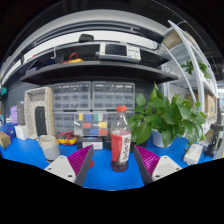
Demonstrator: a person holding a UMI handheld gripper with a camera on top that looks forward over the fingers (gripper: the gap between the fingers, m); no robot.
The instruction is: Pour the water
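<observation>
Bottle [121, 137] stands upright on the blue surface [105, 172], between the claw [113, 160] fingers, purple pads [80, 158] spread wide with gaps both sides: released, not grasping. Step looks like approach before pickup; next move calls for closing squarely on the body below the red cap. Clear smooth cylinder, red label. White cup [49, 148] sits off left, leafy plant [170, 118] right
</observation>
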